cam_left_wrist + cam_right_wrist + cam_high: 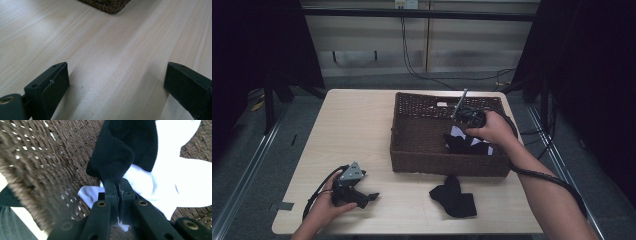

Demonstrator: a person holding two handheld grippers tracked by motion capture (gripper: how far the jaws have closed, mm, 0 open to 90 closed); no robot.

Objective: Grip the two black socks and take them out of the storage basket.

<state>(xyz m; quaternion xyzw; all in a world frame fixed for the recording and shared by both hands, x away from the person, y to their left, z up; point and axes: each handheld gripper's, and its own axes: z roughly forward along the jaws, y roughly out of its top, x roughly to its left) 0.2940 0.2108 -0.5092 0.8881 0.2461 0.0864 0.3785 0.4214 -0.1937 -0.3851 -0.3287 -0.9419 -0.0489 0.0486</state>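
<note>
Right hand-held gripper (pixel 117 185) clamped on black sock (pixel 120 150), inside wicker basket (pixel 37 157)

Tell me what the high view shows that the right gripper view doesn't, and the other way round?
High view alone: the whole table, a black sock lying in front of the basket, and the left claw resting open near the table's front edge. Right gripper view alone: close up, the right claw pinched shut on a black sock lying over white socks. Both: the brown wicker basket holding black and white socks.

A lab: black curtains (pixel 597 75), metal frame (pixel 422 14), trailing cables (pixel 412 60).
</note>
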